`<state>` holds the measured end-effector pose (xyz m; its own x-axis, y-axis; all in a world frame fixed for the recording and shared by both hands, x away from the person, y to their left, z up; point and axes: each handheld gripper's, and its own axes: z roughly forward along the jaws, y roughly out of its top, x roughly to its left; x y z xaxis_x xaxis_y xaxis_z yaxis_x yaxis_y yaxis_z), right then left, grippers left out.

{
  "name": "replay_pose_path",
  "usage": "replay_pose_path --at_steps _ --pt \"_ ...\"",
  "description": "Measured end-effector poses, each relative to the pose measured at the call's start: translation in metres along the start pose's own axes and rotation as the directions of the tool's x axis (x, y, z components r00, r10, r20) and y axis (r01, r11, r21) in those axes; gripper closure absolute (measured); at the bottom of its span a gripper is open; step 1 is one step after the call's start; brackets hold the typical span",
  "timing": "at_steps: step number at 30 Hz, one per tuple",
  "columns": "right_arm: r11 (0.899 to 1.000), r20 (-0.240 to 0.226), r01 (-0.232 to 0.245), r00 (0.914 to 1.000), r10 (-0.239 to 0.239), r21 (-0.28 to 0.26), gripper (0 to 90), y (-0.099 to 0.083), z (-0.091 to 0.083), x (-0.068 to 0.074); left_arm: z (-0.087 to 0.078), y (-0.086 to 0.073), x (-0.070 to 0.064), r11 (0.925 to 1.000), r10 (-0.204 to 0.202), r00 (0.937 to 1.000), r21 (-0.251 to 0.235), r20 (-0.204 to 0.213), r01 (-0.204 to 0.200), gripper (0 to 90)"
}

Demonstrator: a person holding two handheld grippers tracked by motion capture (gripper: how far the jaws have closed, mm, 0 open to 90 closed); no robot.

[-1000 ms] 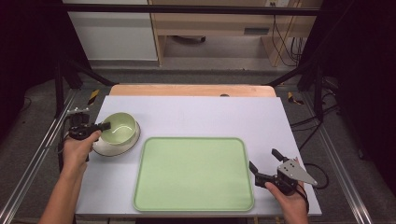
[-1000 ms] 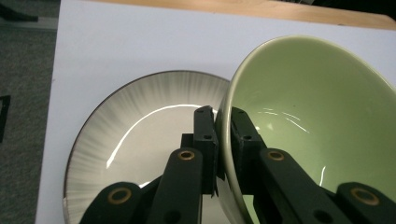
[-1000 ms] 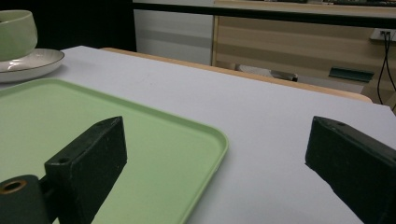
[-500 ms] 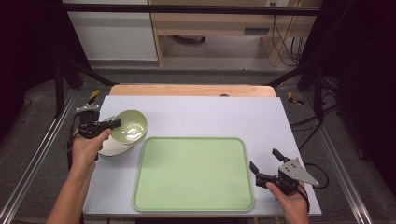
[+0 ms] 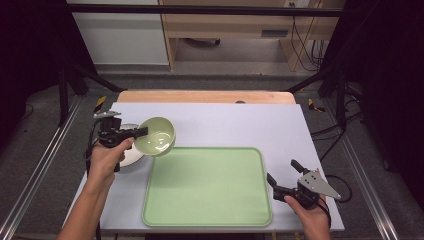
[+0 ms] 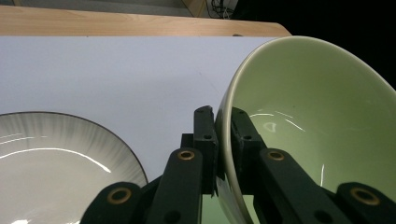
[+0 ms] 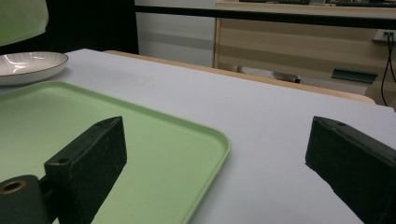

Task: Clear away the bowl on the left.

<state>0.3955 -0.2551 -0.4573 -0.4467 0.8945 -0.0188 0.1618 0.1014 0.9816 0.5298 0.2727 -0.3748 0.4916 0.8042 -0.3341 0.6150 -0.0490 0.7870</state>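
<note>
Jaws pinch glossy round green bowl (image 5: 157, 136) above ribbed white plate (image 6: 51, 158).

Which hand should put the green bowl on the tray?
Probably the left: the left gripper already pinches the green bowl's rim beside the tray. The right gripper is open.

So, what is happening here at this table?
A person holds a gripper in each hand. The left gripper is shut on the rim of a green bowl and holds it tilted in the air, above the white plate and near the corner of the green tray. The right gripper rests open at the right edge of the tray, holding nothing.
</note>
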Motion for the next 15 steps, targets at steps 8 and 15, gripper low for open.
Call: replay_pose_path --at_steps 8,15 --pt "1.000 -0.005 -0.001 1.0000 0.001 -0.007 5.5 0.000 -0.001 0.000 0.016 -0.009 -0.016 0.9984 0.038 0.9992 0.041 0.014 -0.039 83.1" --pt "1.000 -0.004 0.002 1.0000 -0.002 -0.009 5.5 0.000 0.000 0.000 0.028 -0.017 -0.029 0.9966 0.054 0.9975 0.059 0.046 -0.057 83.1"
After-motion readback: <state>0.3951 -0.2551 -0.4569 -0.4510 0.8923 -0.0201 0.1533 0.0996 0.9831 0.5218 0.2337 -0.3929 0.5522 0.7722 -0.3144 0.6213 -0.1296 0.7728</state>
